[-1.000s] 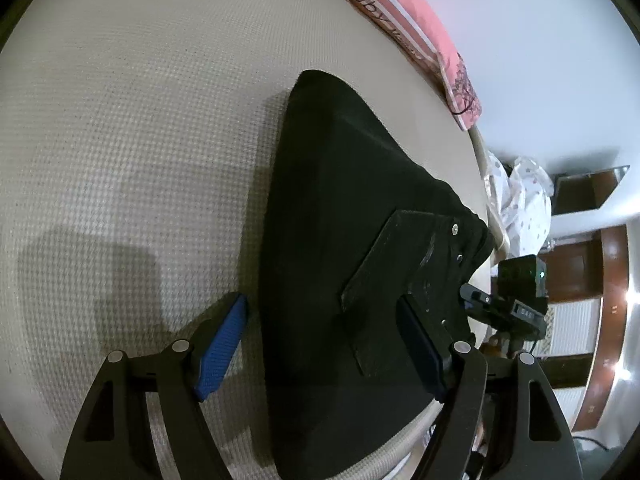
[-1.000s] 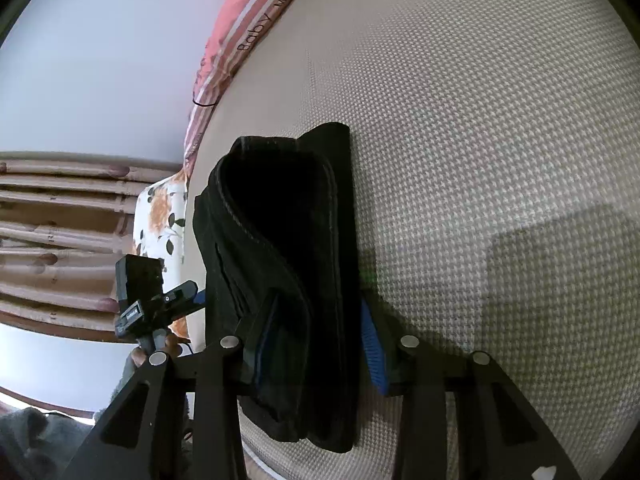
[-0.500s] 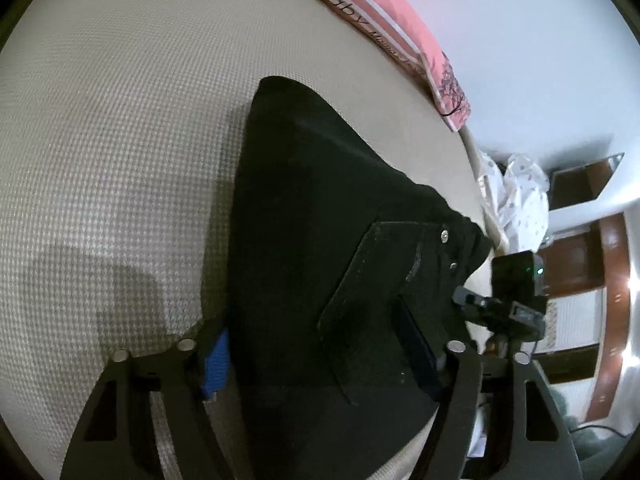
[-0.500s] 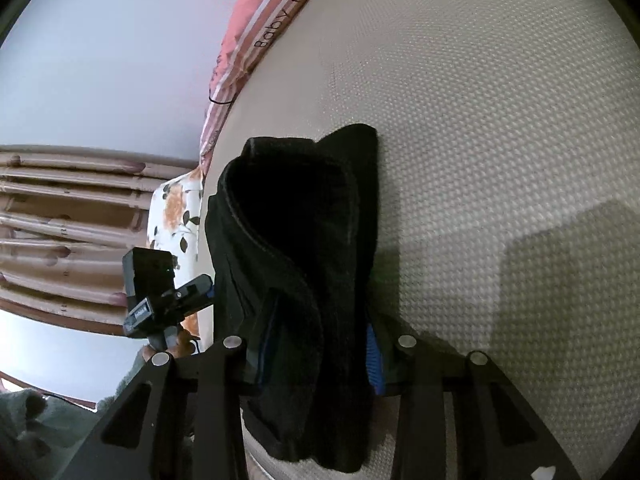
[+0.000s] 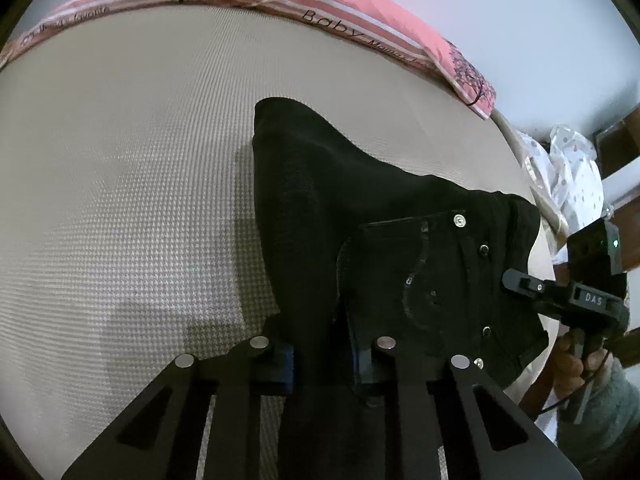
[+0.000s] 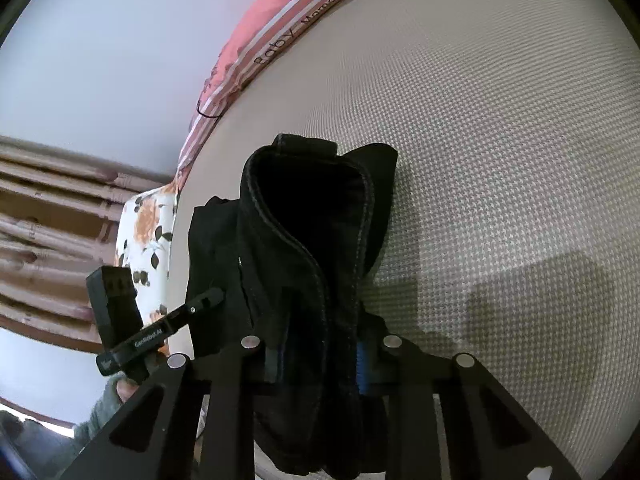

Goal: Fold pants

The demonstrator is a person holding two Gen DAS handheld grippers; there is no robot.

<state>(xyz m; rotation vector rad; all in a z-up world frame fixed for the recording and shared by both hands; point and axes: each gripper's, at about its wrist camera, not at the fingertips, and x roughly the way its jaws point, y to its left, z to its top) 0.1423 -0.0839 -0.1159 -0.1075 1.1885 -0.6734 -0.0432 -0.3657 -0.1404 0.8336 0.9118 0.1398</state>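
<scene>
Two grippers on pants (rivets leftward)

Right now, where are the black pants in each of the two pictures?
Left wrist view: the black pants fill the middle and lower right, pocket and buttons showing, pinched in the left tongs.
Right wrist view: the black pants sit in the middle, bunched, an open hem facing up, pinched in the right tongs.
Shared landmark: the pink striped cloth printed "Baby", along the far edge of the beige bed.
</scene>
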